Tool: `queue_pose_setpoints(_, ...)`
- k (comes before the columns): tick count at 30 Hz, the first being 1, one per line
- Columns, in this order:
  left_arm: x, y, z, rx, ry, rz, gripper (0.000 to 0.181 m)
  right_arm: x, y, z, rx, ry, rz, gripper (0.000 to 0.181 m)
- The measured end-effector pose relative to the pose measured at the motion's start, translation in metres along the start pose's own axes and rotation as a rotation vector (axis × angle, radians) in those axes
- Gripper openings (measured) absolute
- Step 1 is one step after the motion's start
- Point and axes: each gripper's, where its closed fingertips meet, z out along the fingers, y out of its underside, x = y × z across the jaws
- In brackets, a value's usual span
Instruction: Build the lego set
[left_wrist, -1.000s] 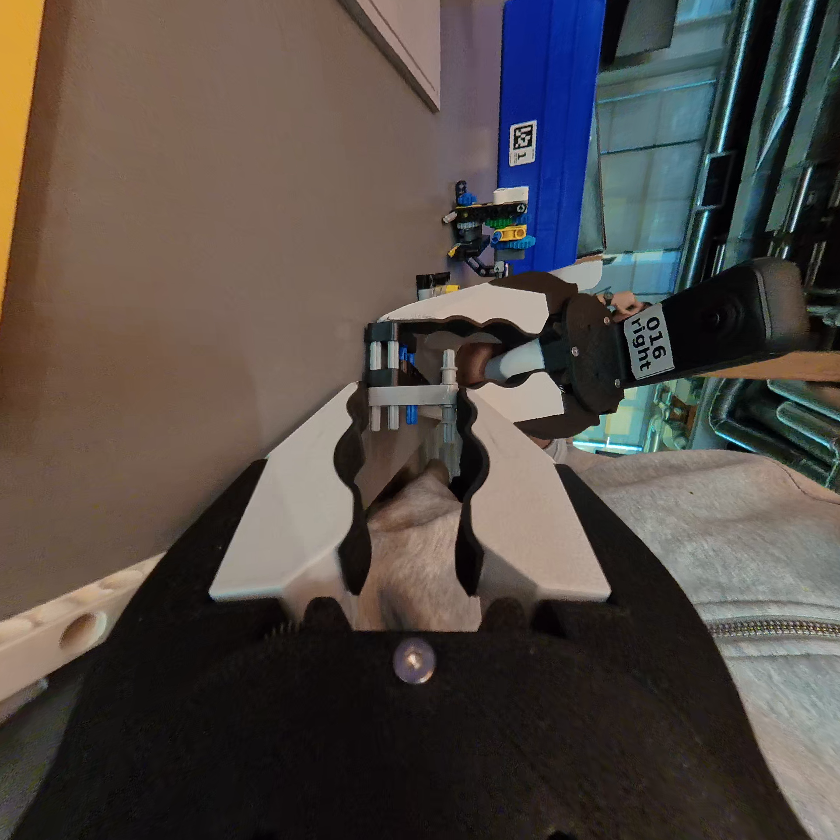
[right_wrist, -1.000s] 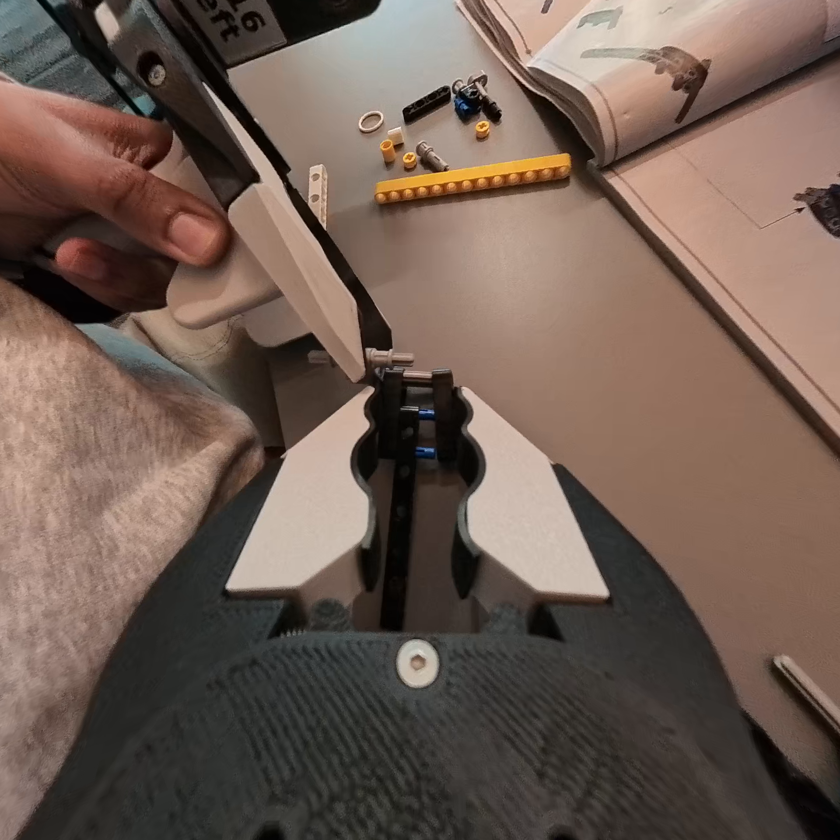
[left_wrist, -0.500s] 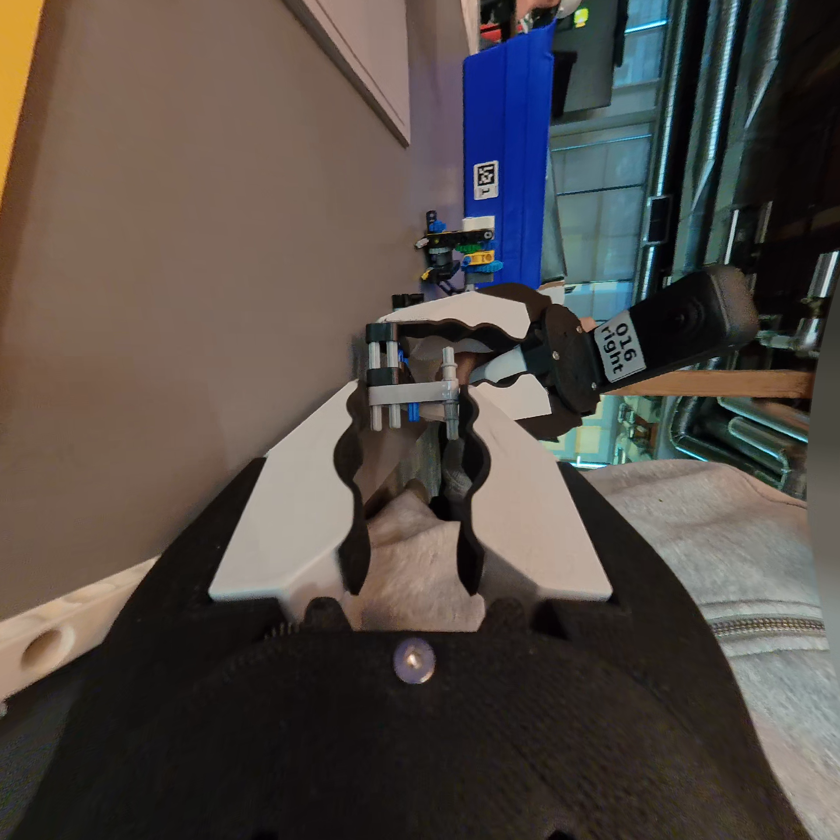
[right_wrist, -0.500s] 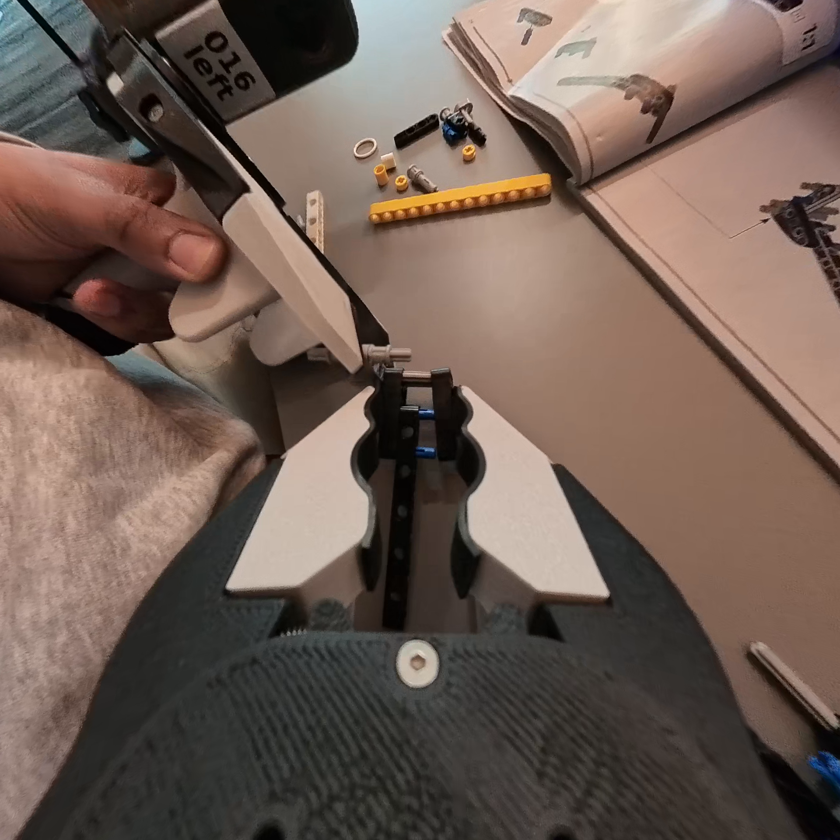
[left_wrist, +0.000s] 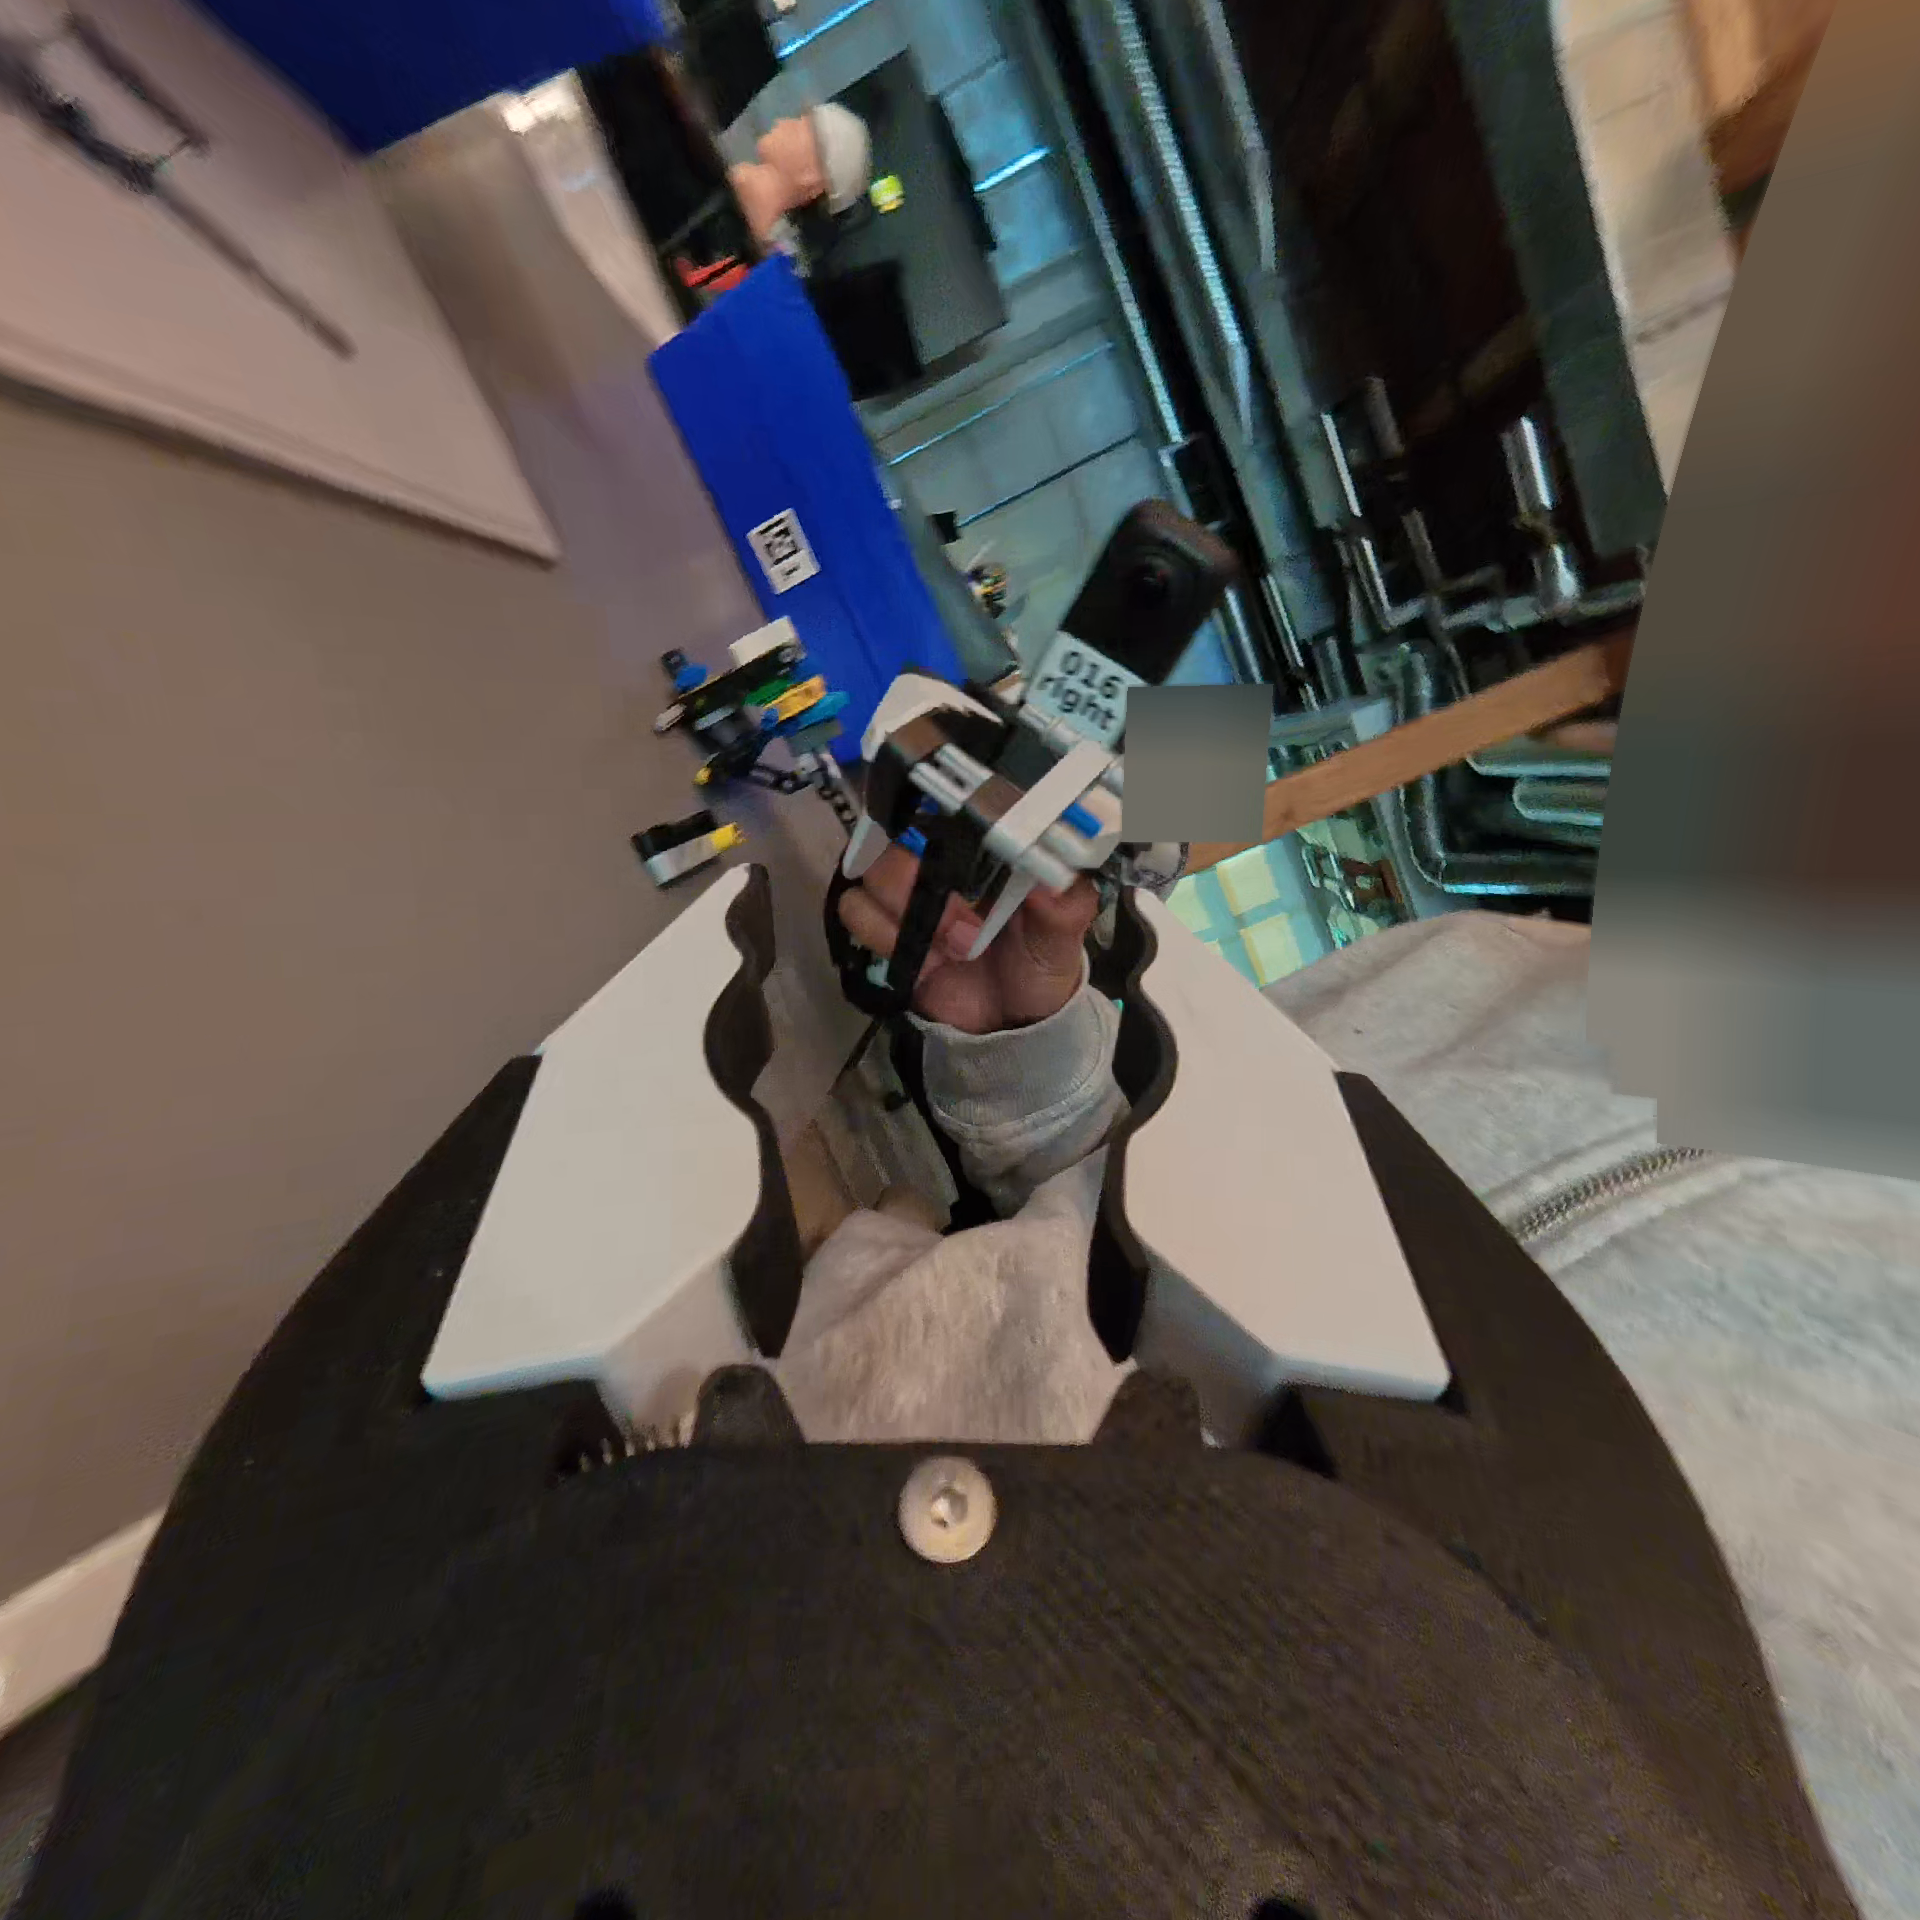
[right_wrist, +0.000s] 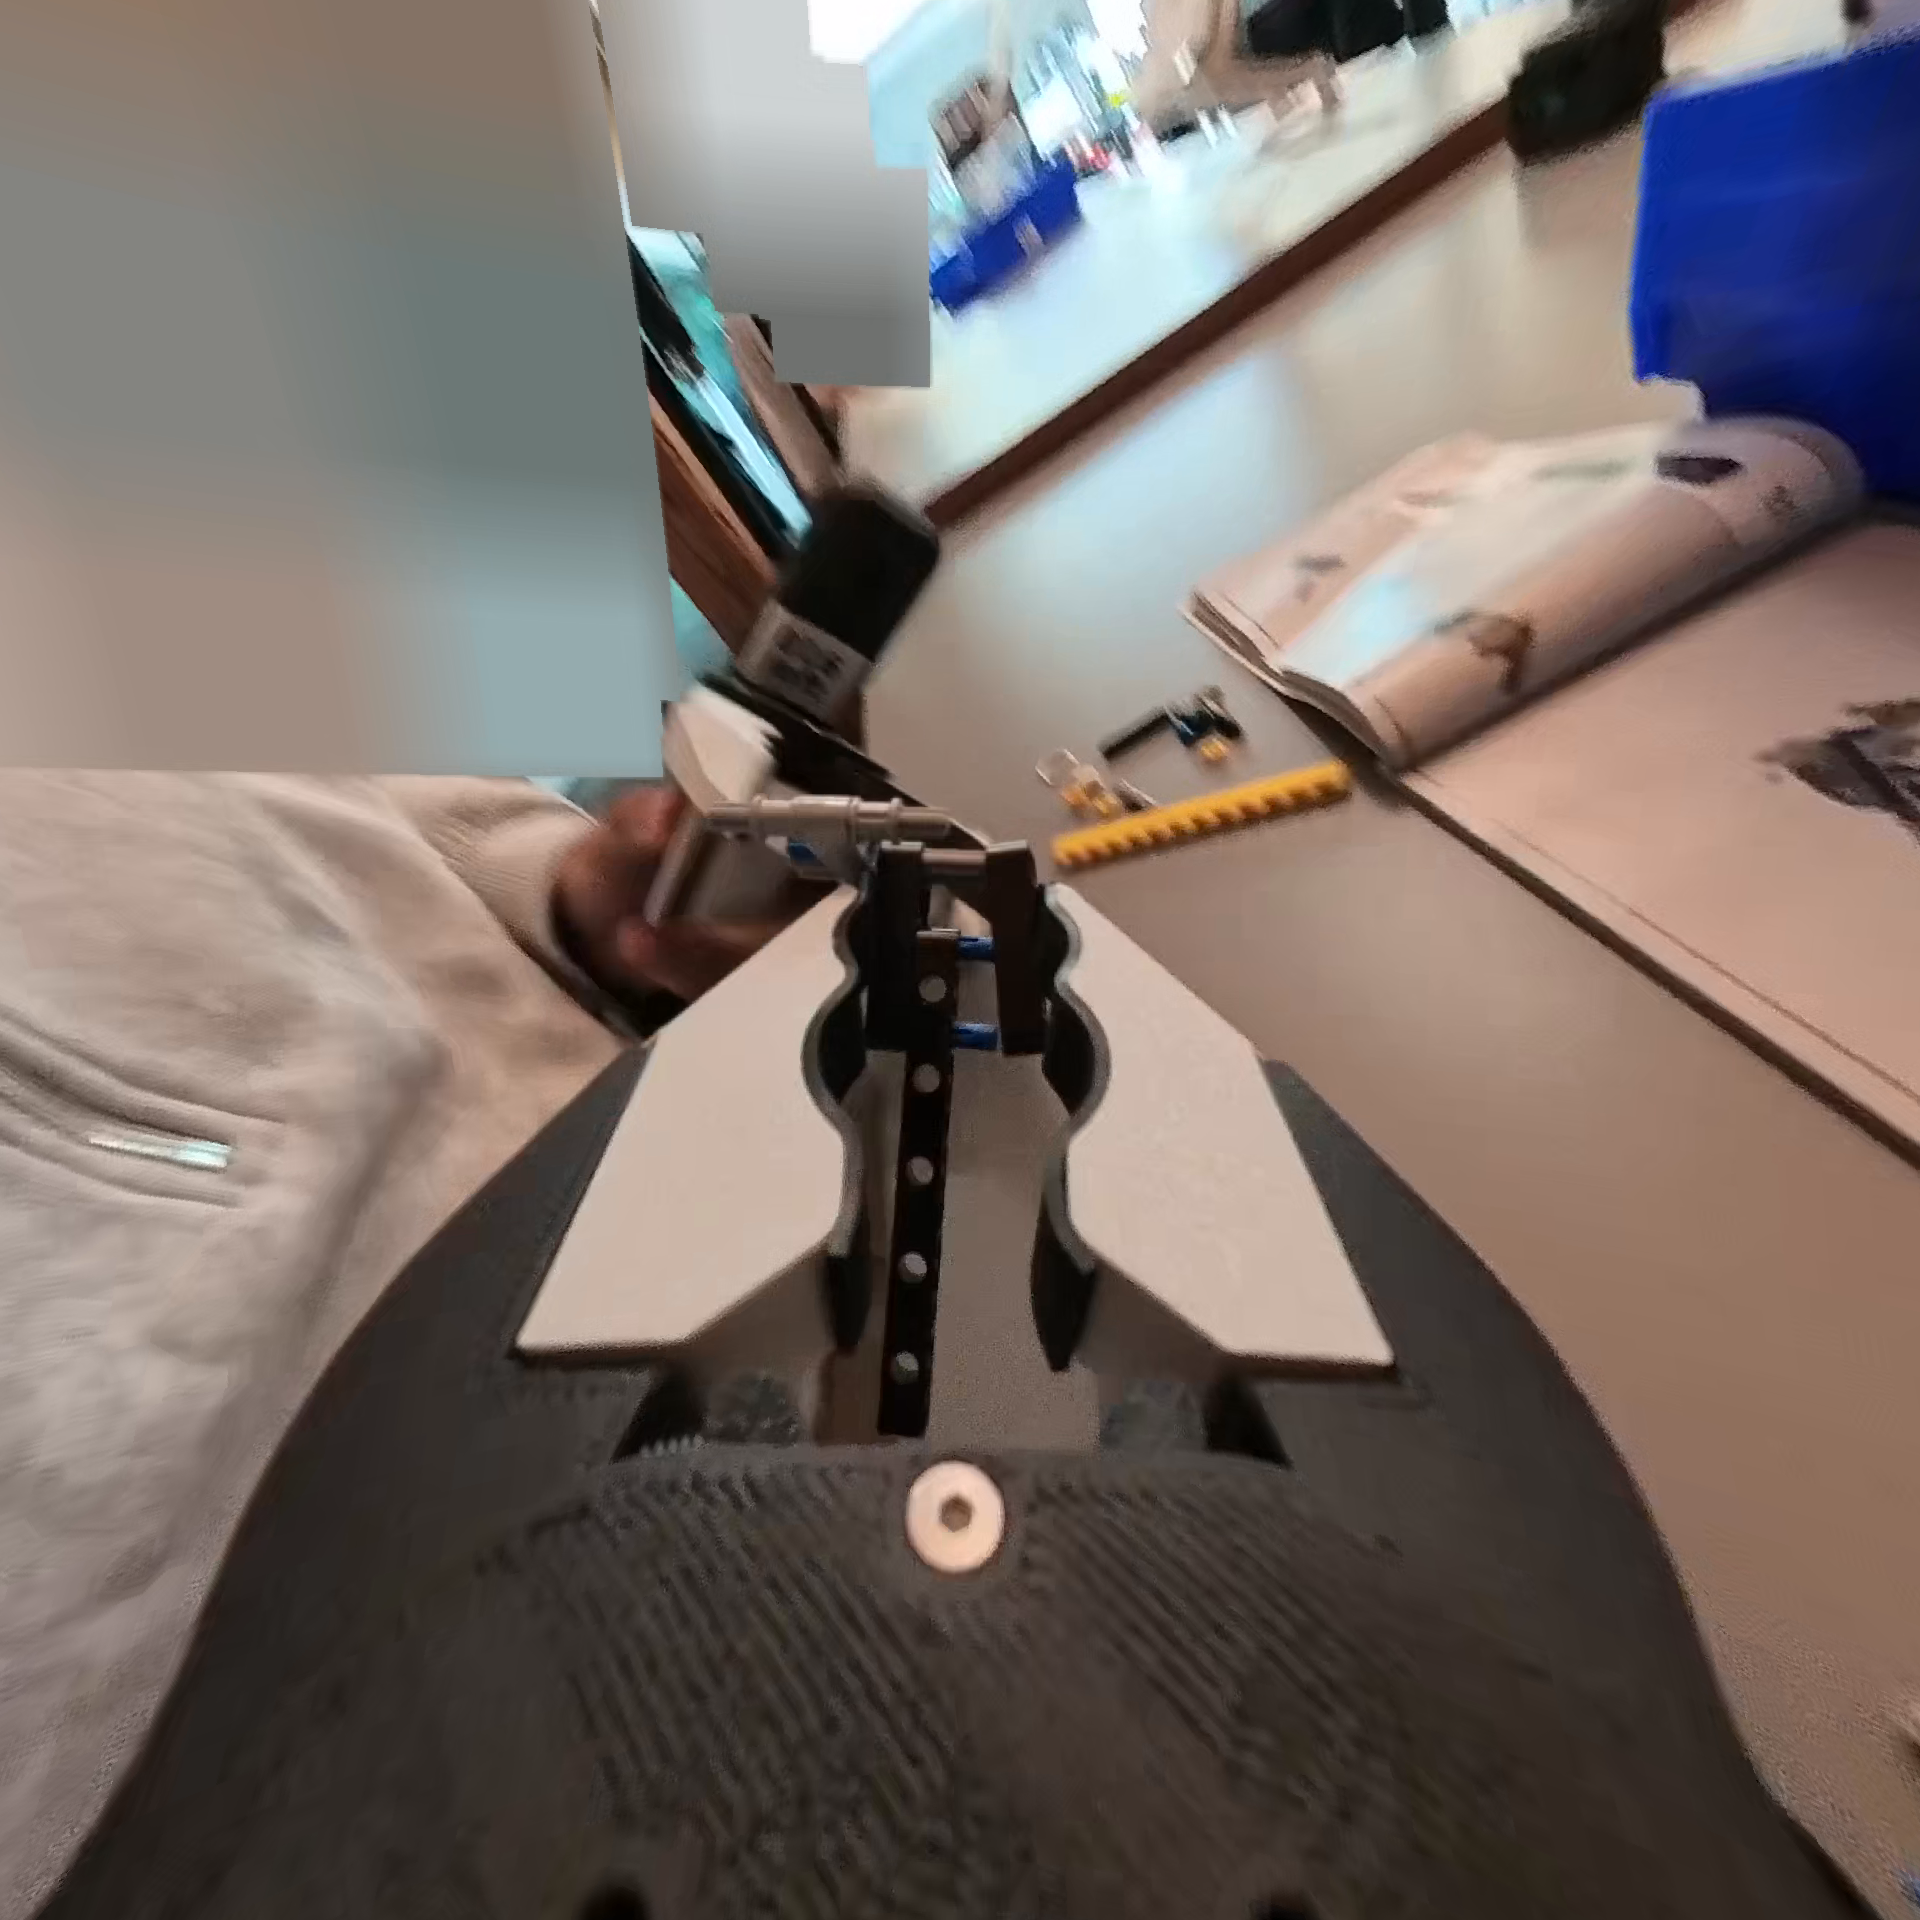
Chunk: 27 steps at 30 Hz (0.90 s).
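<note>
My right gripper (right_wrist: 951, 925) is shut on a small Lego sub-assembly (right_wrist: 920, 1143): a black holed beam between the fingers, black side pieces with blue pins, and a grey axle part (right_wrist: 821, 816) on top. It is held up above the grey table (right_wrist: 1351, 1039). My left gripper (left_wrist: 940, 904) is open and empty, its fingers wide apart. It points at the right gripper (left_wrist: 966, 810), which shows farther off with the sub-assembly (left_wrist: 914, 925) in it, clear of my left fingertips.
A long yellow beam (right_wrist: 1200, 816) and several small loose parts (right_wrist: 1143, 748) lie on the table by an open instruction booklet (right_wrist: 1507, 582). A part-built model (left_wrist: 748, 696) and a small black-and-white piece (left_wrist: 686, 842) sit by a blue box (left_wrist: 800, 499). The grippers are tip to tip, or close to it. The part-built model (left_wrist: 748, 696) sits 15 cm or so from the ends of my right fingers.
My left gripper has let go of the grey part, opened and drawn back. The right gripper has lifted and turned with the sub-assembly, the grey part still on it. Both views have swung.
</note>
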Motion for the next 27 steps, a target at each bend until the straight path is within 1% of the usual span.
queue_pose_setpoints(4,0.018,0.003,0.02,0.01,0.101,0.153,0.064,-0.018,-0.033,-0.008,0.201,-0.175,0.136,0.029)
queue_pose_setpoints(6,0.029,0.001,0.033,0.032,0.131,0.208,0.064,-0.022,-0.043,-0.011,0.274,-0.234,0.204,0.03)
queue_pose_setpoints(9,0.037,-0.004,0.044,0.05,0.114,0.287,0.065,-0.027,-0.053,-0.016,0.378,-0.307,0.309,0.03)
queue_pose_setpoints(11,0.039,-0.005,0.049,0.053,0.09,0.306,0.064,-0.028,-0.059,-0.02,0.452,-0.352,0.383,0.029)
queue_pose_setpoints(12,0.042,-0.005,0.05,0.052,0.1,0.31,0.063,-0.028,-0.061,-0.021,0.478,-0.366,0.408,0.03)
queue_pose_setpoints(15,0.049,-0.007,0.049,0.089,0.094,0.324,0.052,-0.032,-0.059,-0.018,0.493,-0.372,0.423,0.031)
queue_pose_setpoints(16,0.052,-0.007,0.047,0.097,0.099,0.325,0.045,-0.034,-0.057,-0.016,0.486,-0.358,0.404,0.029)
queue_pose_setpoints(19,0.054,-0.007,0.042,0.127,0.102,0.326,0.032,-0.04,-0.056,-0.011,0.46,-0.331,0.361,0.03)
queue_pose_setpoints(22,0.056,-0.006,0.036,0.147,0.114,0.33,0.03,-0.045,-0.055,-0.006,0.451,-0.322,0.348,0.03)
queue_pose_setpoints(27,0.053,-0.003,0.031,0.154,0.091,0.329,0.027,-0.045,-0.049,-0.001,0.447,-0.321,0.369,0.03)
